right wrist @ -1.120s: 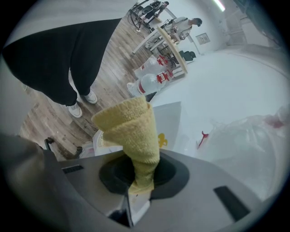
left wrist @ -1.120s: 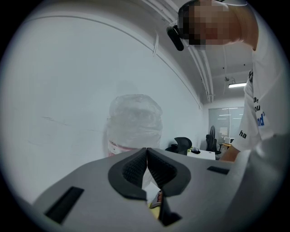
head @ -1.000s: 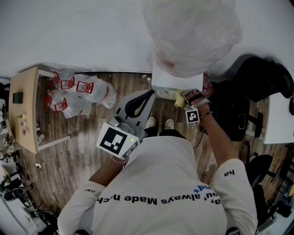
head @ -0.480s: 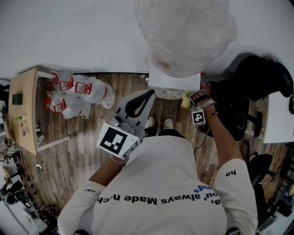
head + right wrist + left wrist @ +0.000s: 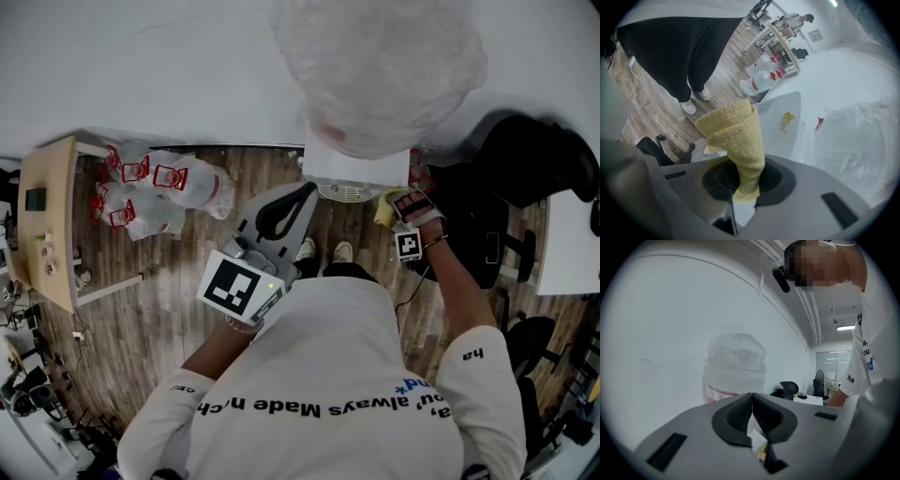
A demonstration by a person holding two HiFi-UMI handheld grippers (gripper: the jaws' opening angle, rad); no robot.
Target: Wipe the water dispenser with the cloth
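Hanging idle at centre left, the grey left gripper (image 5: pixel 298 199) has its jaws pressed together on nothing, probably held clear of the work. Right of it, the right gripper (image 5: pixel 740 185) clamps a folded yellow terry cloth (image 5: pixel 735 133) just beside the white box-shaped water dispenser (image 5: pixel 356 167), ready for wiping; its bottle (image 5: pixel 375 66) is plastic-wrapped.

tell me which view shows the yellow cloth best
The right gripper view: the cloth fills the centre, clamped between the jaws. The head view shows only a small yellow scrap by the water dispenser. The left gripper view hardly shows it.
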